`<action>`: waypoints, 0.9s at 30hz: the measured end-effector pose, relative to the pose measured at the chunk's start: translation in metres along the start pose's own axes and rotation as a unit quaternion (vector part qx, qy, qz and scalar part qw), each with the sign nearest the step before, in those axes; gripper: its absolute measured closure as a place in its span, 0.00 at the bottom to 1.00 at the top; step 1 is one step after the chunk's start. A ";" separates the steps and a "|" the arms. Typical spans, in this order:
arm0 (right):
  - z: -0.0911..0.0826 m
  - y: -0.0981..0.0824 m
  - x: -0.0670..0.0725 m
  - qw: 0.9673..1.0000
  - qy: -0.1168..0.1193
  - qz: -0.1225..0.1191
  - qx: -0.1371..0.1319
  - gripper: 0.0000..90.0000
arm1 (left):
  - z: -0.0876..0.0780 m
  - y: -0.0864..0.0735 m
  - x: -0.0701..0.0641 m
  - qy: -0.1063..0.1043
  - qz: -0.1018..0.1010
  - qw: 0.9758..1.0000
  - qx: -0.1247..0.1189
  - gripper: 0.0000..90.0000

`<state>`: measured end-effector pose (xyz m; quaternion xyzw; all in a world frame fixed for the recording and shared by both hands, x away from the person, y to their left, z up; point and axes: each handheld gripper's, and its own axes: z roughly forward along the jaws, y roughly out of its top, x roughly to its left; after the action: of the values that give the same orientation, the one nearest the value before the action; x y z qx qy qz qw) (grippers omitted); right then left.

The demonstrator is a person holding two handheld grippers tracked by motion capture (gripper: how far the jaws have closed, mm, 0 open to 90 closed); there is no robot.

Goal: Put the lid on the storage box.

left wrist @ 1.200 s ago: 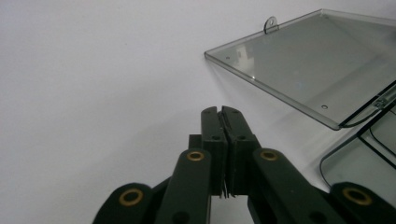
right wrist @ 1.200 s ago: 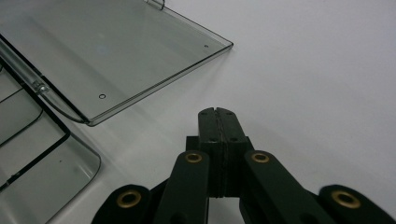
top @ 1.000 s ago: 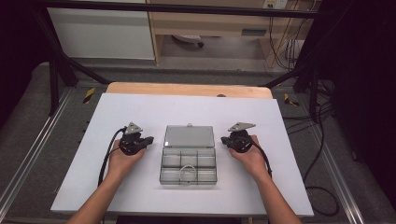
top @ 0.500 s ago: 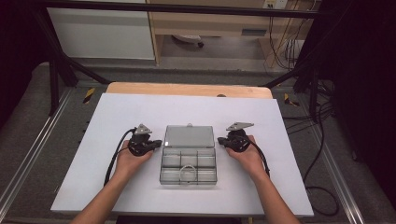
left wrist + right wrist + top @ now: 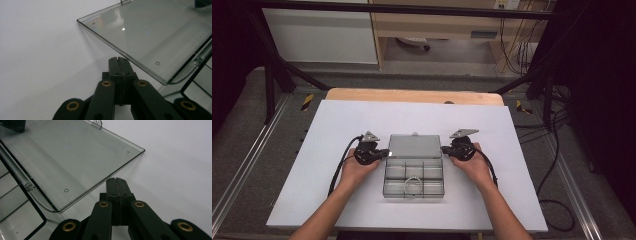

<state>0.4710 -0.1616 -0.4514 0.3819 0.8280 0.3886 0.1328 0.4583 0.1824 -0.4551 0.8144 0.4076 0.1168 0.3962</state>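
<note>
- Left gripper (image 5: 383, 153): jaws clenched tight, pads meeting, nothing between them. In the left gripper view its closed tip (image 5: 119, 60) sits just under the left edge of the open lid (image 5: 150, 37).
- Right gripper (image 5: 445, 149): jaws likewise clenched on nothing. In the right gripper view the tip (image 5: 116, 181) lies just below and beside the lid's right edge.
- Thing in hand: a clear compartment box (image 5: 414, 172) on the white table (image 5: 312, 135), centred between the two hands. The lid is swung open to the far side and rests low, seemingly just raised off the table; its hinge runs along the box's far wall. A small wire loop (image 5: 412, 183) lies in a near compartment.
- Judged step: closing the lid by lifting it from both sides at once with the closed tips used as wedges.
- Technique note: slide both tips under the side edges at the same depth, about midway along each edge, before raising. Uneven lift would twist the thin plastic or skid the box.
- Raise both hands together in an arc about the hinge, not straight up, so the tips stay under the edge.
- Risk: the box is light and not clamped; sideways push from one tip will shove it. Keep inward pressure equal.
- Whether either tip already touches the lid cannot be told.
</note>
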 end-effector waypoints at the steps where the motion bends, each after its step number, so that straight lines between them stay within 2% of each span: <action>1: 0.001 0.000 0.000 1.000 0.001 0.000 0.003 1.00 | 0.001 0.001 0.000 -0.001 0.000 1.000 0.000 1.00; 4: 0.005 -0.001 0.000 1.000 0.001 0.001 0.005 1.00 | 0.003 0.003 0.001 0.000 0.005 1.000 0.003 1.00; 7: 0.006 -0.001 -0.001 1.000 0.007 0.012 0.002 1.00 | 0.004 0.004 0.002 0.000 0.002 1.000 0.002 1.00; 11: 0.007 -0.002 -0.003 1.000 0.016 0.013 -0.006 1.00 | 0.005 0.004 0.003 -0.006 -0.001 1.000 -0.001 1.00; 16: 0.007 -0.001 -0.002 1.000 0.021 0.011 -0.019 1.00 | 0.005 0.006 0.003 -0.010 -0.002 1.000 -0.010 1.00; 19: 0.004 0.001 -0.003 1.000 0.018 0.006 -0.022 1.00 | 0.003 0.008 0.004 -0.013 -0.014 1.000 -0.014 1.00; 23: 0.000 0.004 -0.003 0.999 0.019 0.007 -0.030 1.00 | 0.001 0.012 0.004 -0.013 -0.015 1.000 -0.021 1.00; 27: -0.003 0.008 -0.003 0.999 0.018 0.002 -0.039 1.00 | -0.002 0.016 0.004 -0.012 -0.008 1.000 -0.023 1.00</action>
<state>0.4757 -0.1627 -0.4434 0.3712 0.8136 0.4276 0.1320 0.4689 0.1810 -0.4428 0.8028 0.4068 0.1132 0.4210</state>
